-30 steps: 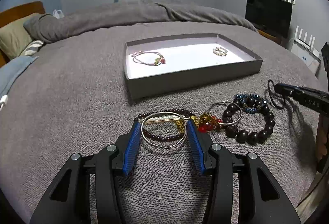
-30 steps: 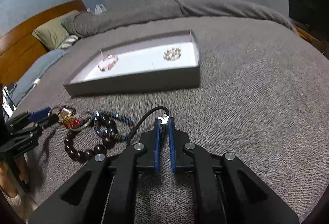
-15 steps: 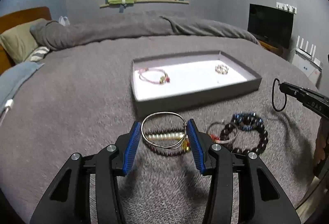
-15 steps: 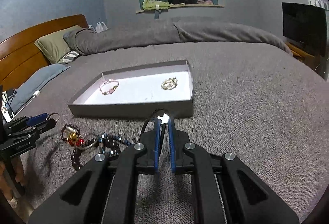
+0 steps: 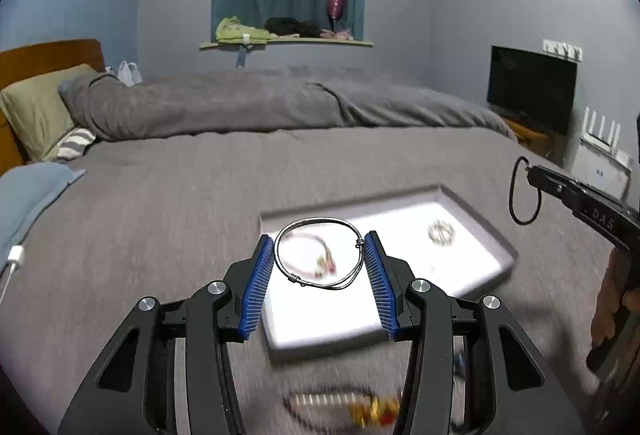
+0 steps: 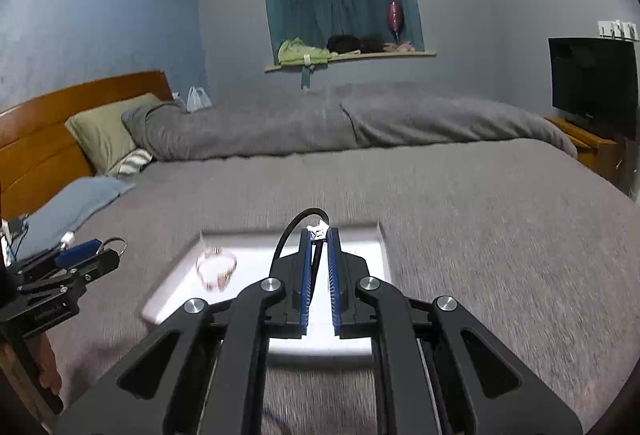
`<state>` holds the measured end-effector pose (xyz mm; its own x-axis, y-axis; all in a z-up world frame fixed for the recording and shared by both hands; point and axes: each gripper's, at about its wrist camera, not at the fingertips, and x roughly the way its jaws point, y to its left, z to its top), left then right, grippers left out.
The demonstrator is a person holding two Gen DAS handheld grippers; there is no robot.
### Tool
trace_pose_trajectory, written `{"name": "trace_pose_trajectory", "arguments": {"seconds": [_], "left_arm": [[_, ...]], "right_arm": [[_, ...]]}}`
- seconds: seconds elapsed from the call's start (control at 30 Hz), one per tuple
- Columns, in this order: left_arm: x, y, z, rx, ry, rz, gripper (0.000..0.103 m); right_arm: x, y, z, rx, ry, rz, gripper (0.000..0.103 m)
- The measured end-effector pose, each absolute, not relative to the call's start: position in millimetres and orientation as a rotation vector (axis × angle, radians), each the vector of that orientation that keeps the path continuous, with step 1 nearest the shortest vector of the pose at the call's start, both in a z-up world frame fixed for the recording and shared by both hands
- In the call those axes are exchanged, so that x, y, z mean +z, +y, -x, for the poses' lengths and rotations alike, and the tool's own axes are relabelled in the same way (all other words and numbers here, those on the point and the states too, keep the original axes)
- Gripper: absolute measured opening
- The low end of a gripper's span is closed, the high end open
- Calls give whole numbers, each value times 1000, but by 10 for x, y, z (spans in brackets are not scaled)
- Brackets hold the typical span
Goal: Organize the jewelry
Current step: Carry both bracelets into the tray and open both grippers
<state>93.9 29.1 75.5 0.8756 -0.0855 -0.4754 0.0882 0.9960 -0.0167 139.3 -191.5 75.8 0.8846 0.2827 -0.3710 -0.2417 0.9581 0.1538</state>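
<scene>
Landmark: the tray point(image 5: 502, 249), a shallow grey box with a white floor, lying on the grey bedspread point(image 5: 168, 219).

Left gripper point(image 5: 320, 255): jaws spread about a bangle's width and pressing on a silver wire bangle point(image 5: 318, 223), one blue pad on each side of the ring. Bangle held in the air, over the near-left part of the tray, roughly flat. Wire twists show at its right side and its near-left edge.

Right gripper point(image 6: 319, 233): jaws nearly together, pinched on a black cord loop point(image 6: 288, 233) with a small silver star charm point(image 6: 319, 226) at the fingertips. From the left camera the same loop point(image 5: 524, 191) hangs from the gripper tip, off the tray's right side and above it. From the right camera the cord sits over the tray's point(image 6: 382, 239) far edge.

Inside the tray: a thin pink bracelet point(image 5: 308, 255) with small coloured charms, on the left half, seen through the held bangle; blurred. A small pale beaded ring point(image 5: 441, 232) on the right half, well apart from the bracelet.

On the bedspread in front of the tray's near wall: a heap of loose pieces point(image 5: 344, 405), dark beads, a row of pale beads, gold and red bits; too blurred to separate.

Beyond the tray: a rolled grey duvet point(image 5: 256, 107) across the bed, an olive pillow point(image 5: 36, 111) at the far left.
</scene>
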Motion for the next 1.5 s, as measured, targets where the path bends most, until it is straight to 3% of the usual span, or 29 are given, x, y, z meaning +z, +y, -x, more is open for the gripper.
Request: {"name": "trace_pose_trajectory", "arguments": {"seconds": [0.17, 0.5, 1.5], "left_arm": [[703, 285, -1345, -103, 528, -7, 48], [59, 360, -1550, -162, 709, -30, 48], [-262, 275, -1657, -180, 806, -74, 49]], "right_arm": [[542, -1863, -1664, 275, 460, -92, 8], [76, -1805, -1880, 314, 629, -21, 8], [-251, -1689, -1946, 290, 781, 63, 8]]}}
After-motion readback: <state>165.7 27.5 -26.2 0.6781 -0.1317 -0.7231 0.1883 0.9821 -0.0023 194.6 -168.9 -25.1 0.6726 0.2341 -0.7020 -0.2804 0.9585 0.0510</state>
